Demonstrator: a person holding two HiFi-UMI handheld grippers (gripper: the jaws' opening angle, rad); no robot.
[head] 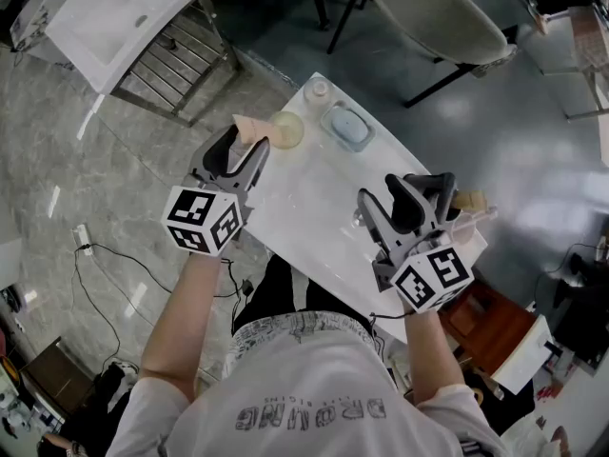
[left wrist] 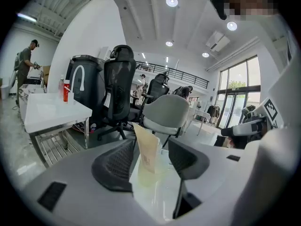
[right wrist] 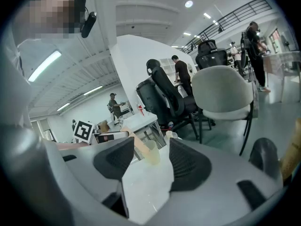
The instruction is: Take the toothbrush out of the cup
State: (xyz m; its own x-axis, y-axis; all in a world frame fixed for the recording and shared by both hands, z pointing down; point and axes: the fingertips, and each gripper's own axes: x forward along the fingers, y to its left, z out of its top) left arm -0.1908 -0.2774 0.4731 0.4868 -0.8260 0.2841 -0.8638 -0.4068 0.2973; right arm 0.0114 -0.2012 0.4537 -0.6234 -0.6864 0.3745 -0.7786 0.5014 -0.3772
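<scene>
A translucent yellowish cup (head: 287, 129) stands near the far left edge of the white table (head: 314, 208). A flat beige tube-like item (head: 249, 126) leans out of it to the left; I cannot make out a toothbrush as such. My left gripper (head: 245, 147) is open, its tips just short of that item. In the left gripper view the beige item (left wrist: 147, 147) and cup (left wrist: 153, 175) show between the parted jaws of the left gripper (left wrist: 150, 158). My right gripper (head: 385, 194) is open over the table's right part, aimed at the cup (right wrist: 151, 153) from a distance.
A blue soap dish (head: 346, 127) and a small clear bottle (head: 317, 89) stand behind the cup. A beige object (head: 468, 201) lies at the table's right edge. An office chair (head: 433, 12) stands beyond the table, a white bench (head: 119, 12) at left.
</scene>
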